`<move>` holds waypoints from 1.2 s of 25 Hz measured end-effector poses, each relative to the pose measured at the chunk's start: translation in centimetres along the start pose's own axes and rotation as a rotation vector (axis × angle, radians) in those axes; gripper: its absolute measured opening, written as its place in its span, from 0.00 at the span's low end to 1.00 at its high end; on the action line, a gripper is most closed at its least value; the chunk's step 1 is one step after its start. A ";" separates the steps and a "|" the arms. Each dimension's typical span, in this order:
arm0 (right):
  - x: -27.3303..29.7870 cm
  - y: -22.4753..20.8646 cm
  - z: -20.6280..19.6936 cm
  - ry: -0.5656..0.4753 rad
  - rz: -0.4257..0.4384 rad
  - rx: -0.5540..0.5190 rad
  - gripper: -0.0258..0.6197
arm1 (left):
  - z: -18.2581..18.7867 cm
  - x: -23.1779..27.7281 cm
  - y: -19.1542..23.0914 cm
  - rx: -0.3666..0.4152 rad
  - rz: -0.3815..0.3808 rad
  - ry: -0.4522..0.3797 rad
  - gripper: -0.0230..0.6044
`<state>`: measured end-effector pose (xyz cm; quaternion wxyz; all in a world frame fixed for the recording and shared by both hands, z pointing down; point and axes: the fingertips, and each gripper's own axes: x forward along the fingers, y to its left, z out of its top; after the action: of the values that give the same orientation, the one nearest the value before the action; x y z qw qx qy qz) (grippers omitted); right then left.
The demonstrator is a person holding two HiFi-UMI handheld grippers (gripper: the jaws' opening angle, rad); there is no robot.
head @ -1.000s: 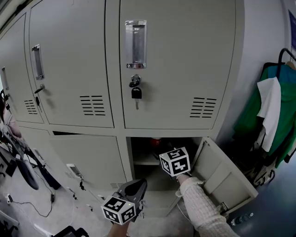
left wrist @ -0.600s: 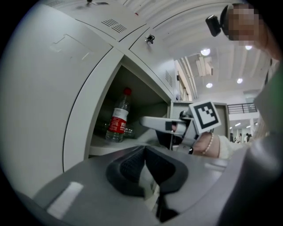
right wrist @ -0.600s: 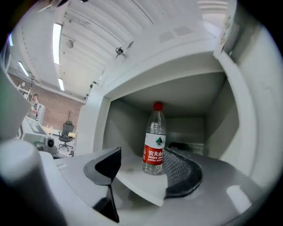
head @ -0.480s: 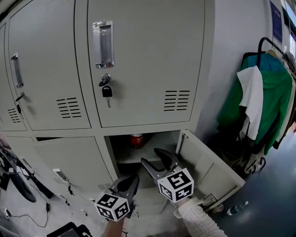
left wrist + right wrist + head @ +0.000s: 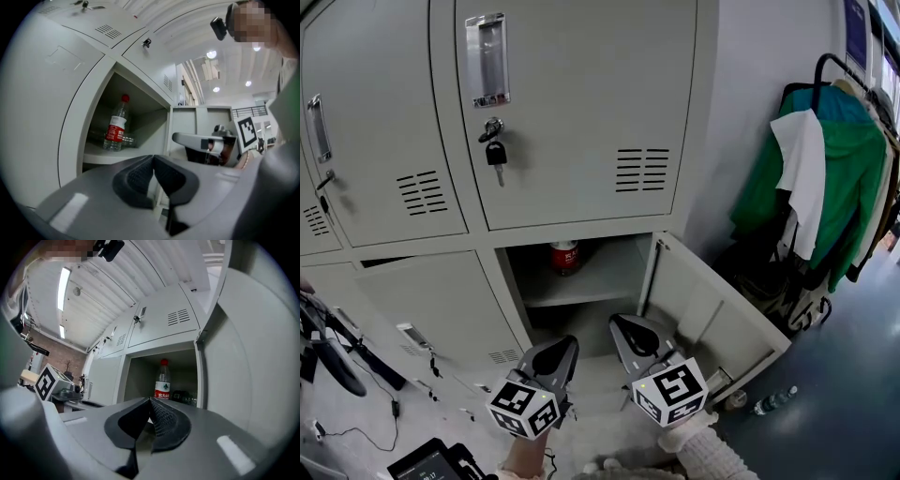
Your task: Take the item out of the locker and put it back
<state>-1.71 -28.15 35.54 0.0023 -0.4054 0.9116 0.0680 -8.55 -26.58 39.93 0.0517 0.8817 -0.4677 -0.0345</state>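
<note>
Bottle (image 5: 563,257) upright in locker (image 5: 581,299), cap up; left tool (image 5: 565,344) closed, right tool (image 5: 621,324) just closed, both empty.

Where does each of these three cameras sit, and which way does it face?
Head view: on the person's head, facing down at the locker; left claw, right claw and a sleeve show.
Left gripper view: on the left claw, facing along its shut jaws into the locker; the right claw shows.
Right gripper view: on the right claw, along its jaws, just closed empty, into the locker.
Shared: all see the bottle.
</note>
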 end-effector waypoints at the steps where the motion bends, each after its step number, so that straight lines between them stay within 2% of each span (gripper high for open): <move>1: -0.4 0.2 -0.4 0.008 -0.007 -0.013 0.04 | -0.1 -0.1 -0.4 -0.008 -0.013 -0.002 0.05; 4: -1.4 0.9 -1.6 0.030 -0.011 -0.021 0.04 | -0.6 -0.4 -1.7 -0.020 -0.045 0.000 0.05; 8: -2.6 2.1 -3.5 0.047 0.000 0.077 0.04 | -1.6 -0.9 -2.9 -0.001 -0.055 0.025 0.05; 13: -3.1 3.1 -5.2 0.080 0.026 0.135 0.04 | -2.1 -1.4 -3.4 0.019 -0.042 0.041 0.05; 21: -3.7 3.8 -6.7 0.111 0.038 0.148 0.04 | -3.2 -1.9 -3.4 0.009 -0.027 0.065 0.05; 30: -3.7 3.3 -6.4 0.131 0.031 0.142 0.04 | -3.8 -2.1 -3.3 -0.012 -0.012 0.069 0.05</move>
<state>-1.36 -24.07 42.49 -0.0296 -0.3937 0.9185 -0.0233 -6.61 -22.75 43.28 0.0731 0.8848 -0.4602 -0.0070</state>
